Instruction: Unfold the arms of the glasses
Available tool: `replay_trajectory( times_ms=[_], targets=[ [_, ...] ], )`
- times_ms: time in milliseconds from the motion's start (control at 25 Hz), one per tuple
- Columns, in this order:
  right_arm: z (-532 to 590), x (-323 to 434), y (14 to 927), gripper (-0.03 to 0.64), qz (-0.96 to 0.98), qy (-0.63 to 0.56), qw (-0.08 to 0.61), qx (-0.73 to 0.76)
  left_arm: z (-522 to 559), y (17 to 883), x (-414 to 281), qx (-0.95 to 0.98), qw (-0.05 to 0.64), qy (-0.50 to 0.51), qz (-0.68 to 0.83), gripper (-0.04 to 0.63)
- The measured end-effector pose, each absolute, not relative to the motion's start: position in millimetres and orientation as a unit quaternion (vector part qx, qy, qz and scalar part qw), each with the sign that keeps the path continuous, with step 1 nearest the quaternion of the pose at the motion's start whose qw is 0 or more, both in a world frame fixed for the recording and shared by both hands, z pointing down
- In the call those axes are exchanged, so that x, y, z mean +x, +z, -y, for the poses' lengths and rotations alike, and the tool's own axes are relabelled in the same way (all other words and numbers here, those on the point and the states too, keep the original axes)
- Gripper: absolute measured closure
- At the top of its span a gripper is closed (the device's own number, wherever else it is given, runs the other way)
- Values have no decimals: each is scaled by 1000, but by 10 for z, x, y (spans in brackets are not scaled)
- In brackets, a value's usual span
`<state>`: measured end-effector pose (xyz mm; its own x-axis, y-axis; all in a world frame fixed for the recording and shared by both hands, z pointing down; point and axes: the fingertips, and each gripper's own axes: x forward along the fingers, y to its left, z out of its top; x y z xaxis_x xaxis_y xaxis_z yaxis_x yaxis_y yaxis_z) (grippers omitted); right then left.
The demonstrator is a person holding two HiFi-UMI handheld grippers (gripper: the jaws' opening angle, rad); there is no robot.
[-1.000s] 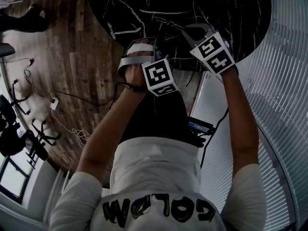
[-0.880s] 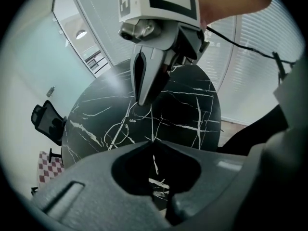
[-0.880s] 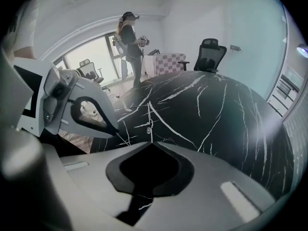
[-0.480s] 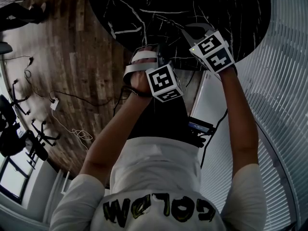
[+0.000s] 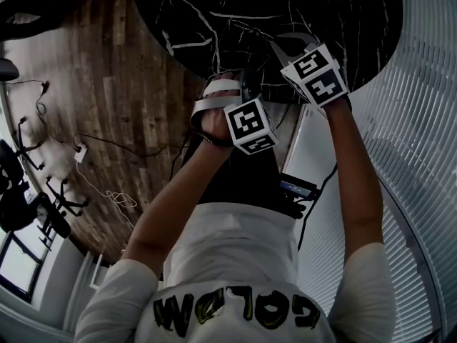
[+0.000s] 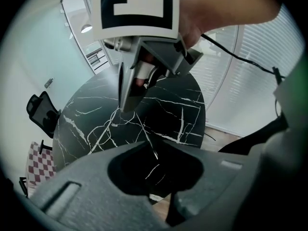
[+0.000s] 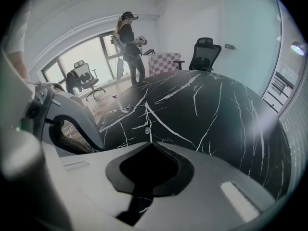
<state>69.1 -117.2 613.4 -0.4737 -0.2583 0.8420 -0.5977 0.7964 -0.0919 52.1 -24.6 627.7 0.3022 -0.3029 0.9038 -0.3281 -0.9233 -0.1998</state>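
The glasses are thin wire ones held over a round black marble table [image 5: 343,6]. Past my right gripper [image 7: 150,142], shut on them, a wire piece of the glasses [image 7: 147,125] with a small hinge shows just beyond its tips. In the left gripper view the right gripper [image 6: 126,107] hangs tips down, and a thin temple arm [image 6: 144,134] slants from it into my left gripper [image 6: 153,144]. The left jaws are opening, with the arm's tip lying loosely between them. In the head view the left gripper [image 5: 245,84] sits close beside the right gripper [image 5: 275,48] at the table's near edge; the glasses are too thin to make out there.
A person [image 7: 130,37] stands by the windows beyond the table, near office chairs [image 7: 204,52] and a checked seat [image 7: 163,61]. Cables and a power strip [image 5: 80,153] lie on the wooden floor to the left. A wall of blinds [image 5: 421,120] curves along the right.
In the head view my left gripper has shifted right and slightly up, closer to the right gripper. The right gripper has kept still.
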Motion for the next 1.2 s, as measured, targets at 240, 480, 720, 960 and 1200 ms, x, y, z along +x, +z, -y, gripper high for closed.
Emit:
replay_trajectory(
  times_ms=[240, 480, 720, 960, 1200],
  targets=[
    [1183, 699, 6170, 615, 832, 193, 450, 260, 222, 6271, 598, 811, 10, 554, 190, 529],
    [1191, 714, 6157, 614, 831, 191, 450, 265, 179, 6275, 690, 815, 8, 549, 186, 515],
    [1191, 718, 6158, 612, 830, 188, 452, 266, 163, 6318, 732, 817, 10, 548, 182, 505],
    [1177, 698, 6143, 615, 834, 98, 489, 235, 169, 6411, 674, 816, 12, 549, 181, 496],
    [1153, 693, 6177, 590, 833, 74, 498, 229, 206, 6462, 588, 816, 21, 546, 190, 446]
  ],
)
